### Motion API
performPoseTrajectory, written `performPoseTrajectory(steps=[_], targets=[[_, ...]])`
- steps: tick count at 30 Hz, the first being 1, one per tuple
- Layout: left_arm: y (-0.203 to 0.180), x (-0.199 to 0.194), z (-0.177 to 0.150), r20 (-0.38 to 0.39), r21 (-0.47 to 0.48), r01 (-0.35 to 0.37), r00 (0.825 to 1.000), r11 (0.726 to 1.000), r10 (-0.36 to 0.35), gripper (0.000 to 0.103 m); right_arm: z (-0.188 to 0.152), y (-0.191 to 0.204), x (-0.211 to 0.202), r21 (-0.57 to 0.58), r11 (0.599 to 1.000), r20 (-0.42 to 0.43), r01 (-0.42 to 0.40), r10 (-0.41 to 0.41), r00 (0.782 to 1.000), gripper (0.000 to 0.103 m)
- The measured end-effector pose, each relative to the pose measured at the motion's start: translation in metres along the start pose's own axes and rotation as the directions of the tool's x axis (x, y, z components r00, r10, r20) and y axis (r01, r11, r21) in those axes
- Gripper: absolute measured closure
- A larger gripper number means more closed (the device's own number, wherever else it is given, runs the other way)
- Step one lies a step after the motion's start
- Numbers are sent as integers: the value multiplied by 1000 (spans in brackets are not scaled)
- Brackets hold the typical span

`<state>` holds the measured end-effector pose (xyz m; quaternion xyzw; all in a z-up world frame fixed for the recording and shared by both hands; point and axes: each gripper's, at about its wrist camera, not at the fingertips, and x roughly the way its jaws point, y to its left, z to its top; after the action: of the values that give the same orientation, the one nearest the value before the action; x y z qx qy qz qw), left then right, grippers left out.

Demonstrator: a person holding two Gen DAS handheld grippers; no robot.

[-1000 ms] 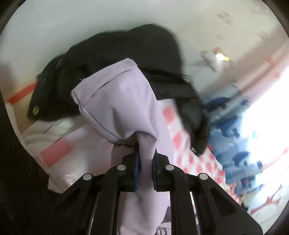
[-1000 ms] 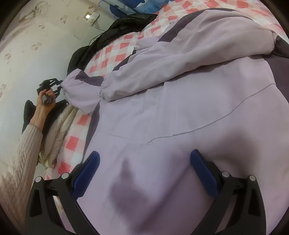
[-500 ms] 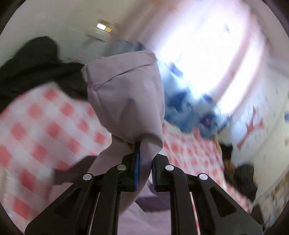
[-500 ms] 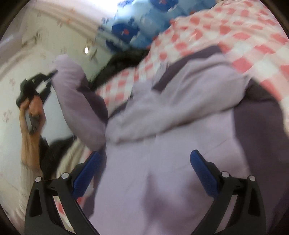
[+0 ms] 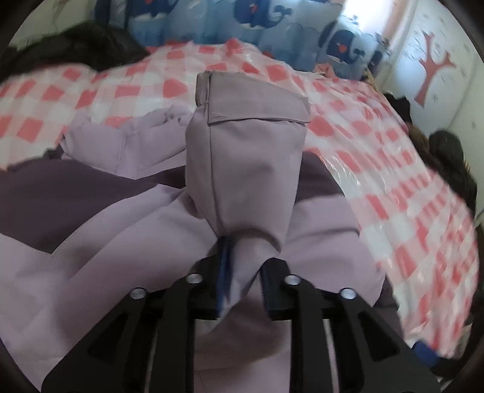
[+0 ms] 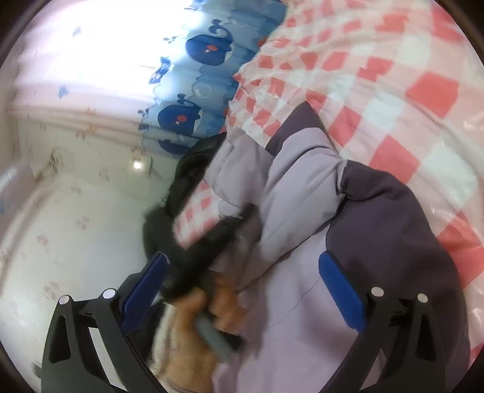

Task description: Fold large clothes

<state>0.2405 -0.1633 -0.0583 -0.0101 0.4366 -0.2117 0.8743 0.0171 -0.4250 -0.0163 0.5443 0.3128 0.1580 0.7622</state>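
A large lilac jacket (image 5: pixel 99 272) with dark purple panels (image 5: pixel 60 193) lies on a bed with a red and white checked cover (image 5: pixel 393 181). My left gripper (image 5: pixel 243 272) is shut on the jacket's sleeve cuff (image 5: pixel 251 157), which stands up over the jacket body. My right gripper (image 6: pixel 242 290) is open and empty, just above the jacket (image 6: pixel 302 205). The hand with the left gripper (image 6: pixel 211 235) shows blurred between the right fingers.
A black garment (image 5: pixel 90 48) lies at the bed's far left edge. Blue whale-print curtains (image 5: pixel 272 21) hang behind the bed. Dark clothes (image 5: pixel 447 157) lie at the right edge. A wall (image 6: pixel 75 226) is to the left.
My left gripper has swung the sleeve cuff from beside the bed in over the jacket body. My right gripper has lifted and turned toward the curtains, staying open.
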Motion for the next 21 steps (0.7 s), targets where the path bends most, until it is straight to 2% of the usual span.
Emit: performPoseTrajectory(steps=[1,2,3,5,8,12,14,17,19,21], targets=[[-3,-6,-3,0,25,14,1000,1000,-14,56,1,-2,0,14,1000,-4,-15,15,1000,7],[-8,-14,-10,-6,60,11,1000,998,-10,29,3,-4,2,36,999,-11,-35,35,999,7],[-17,-26,-8,-6,91,-15,1000,996,15,15,4,-6,3,49,998,-14,-46,46,999,7],[-31,-44,-19,-10,187,-34,999,982,36,13,1,-5,3,55,997,-10,-60,61,998,7],[-28,-78,-33,-37,217,-46,998,975,55,13,1,-2,10,42,997,-27,-71,72,997,7],[4,-134,-56,-35,91,-42,998,995,46,13,5,4,24,34,993,-47,-109,111,993,7],[26,-169,-77,8,24,-72,997,997,72,13,8,11,30,-4,995,-56,-95,95,994,7],[62,-209,-104,96,-73,-110,989,991,116,12,11,20,34,-61,996,-43,-66,63,997,7],[86,-226,-115,139,-153,-101,983,983,123,12,21,25,40,-71,996,-28,-59,57,998,7],[106,-234,-113,139,-182,-107,981,977,133,12,33,30,53,-63,998,-29,-11,9,1000,7]])
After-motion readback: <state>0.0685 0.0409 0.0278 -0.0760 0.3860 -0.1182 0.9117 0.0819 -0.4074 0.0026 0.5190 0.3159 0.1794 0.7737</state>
